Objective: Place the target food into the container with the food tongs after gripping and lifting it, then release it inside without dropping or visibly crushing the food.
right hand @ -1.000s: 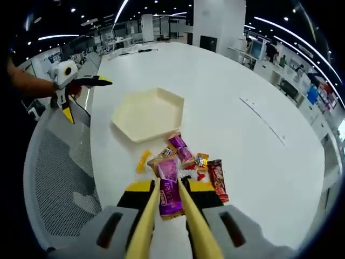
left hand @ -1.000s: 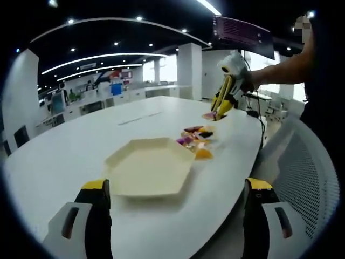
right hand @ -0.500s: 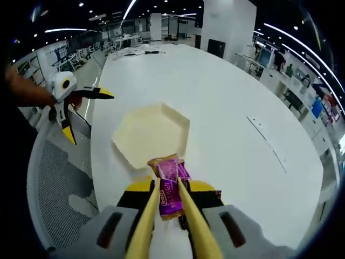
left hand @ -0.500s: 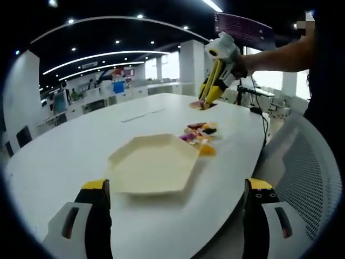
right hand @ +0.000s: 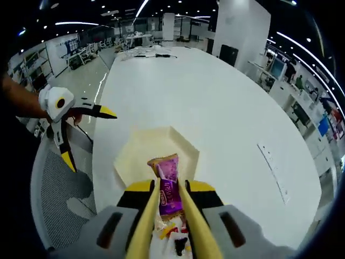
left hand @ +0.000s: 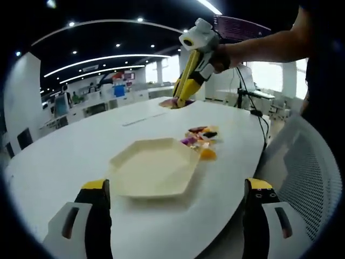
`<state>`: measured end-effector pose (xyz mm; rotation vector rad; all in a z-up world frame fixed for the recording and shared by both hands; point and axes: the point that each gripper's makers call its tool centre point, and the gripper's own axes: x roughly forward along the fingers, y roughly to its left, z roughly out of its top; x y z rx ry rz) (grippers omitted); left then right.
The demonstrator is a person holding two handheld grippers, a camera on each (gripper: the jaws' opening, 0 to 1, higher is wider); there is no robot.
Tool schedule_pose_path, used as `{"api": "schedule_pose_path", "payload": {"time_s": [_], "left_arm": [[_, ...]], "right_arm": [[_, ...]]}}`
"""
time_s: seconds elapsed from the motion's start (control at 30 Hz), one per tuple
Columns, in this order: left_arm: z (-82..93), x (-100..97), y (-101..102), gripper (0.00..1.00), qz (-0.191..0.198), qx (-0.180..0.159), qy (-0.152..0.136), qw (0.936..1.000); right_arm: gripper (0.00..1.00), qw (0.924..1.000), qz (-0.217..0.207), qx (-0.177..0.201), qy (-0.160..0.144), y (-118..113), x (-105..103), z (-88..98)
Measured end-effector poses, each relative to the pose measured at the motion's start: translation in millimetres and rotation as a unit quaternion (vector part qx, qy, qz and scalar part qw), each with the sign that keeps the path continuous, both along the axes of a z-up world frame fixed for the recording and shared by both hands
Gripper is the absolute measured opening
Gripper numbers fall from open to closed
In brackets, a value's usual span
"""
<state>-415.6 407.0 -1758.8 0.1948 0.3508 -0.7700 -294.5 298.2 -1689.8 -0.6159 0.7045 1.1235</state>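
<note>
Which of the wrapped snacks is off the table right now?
The purple-wrapped snack, pinched between the yellow tongs in the right gripper. The other snacks lie on the table beside the hexagonal tray.

Your right yellow-jawed gripper (right hand: 164, 208) is clamped on a purple foil candy wrapper (right hand: 167, 189), raised above the cream hexagonal tray (right hand: 135, 156); your left black-and-yellow gripper (left hand: 175, 224) gapes wide beside it.

In the right gripper view, the yellow tongs (right hand: 164, 216) and purple snack packet (right hand: 167, 190) between the jaws hide the near edge of the hexagonal tray (right hand: 140, 156) and most of the loose sweets (right hand: 171, 240) below.
</note>
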Motion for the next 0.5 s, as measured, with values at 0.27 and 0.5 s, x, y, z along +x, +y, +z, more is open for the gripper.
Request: {"api": "schedule_pose_path", "payload": {"time_s": [0.27, 0.5], "left_arm": [[0.8, -0.2, 1.7, 1.0, 0.004, -0.003, -0.002, 1.0], [-1.4, -0.8, 0.9, 1.0, 0.002, 0.003, 0.002, 1.0]], "right_arm": [[0.21, 0.9995, 0.028, -0.01, -0.008, 35.0, 3.9, 7.2], [0.21, 0.9996, 0.027, -0.004, 0.001, 60.5, 15.8, 2.1]]}}
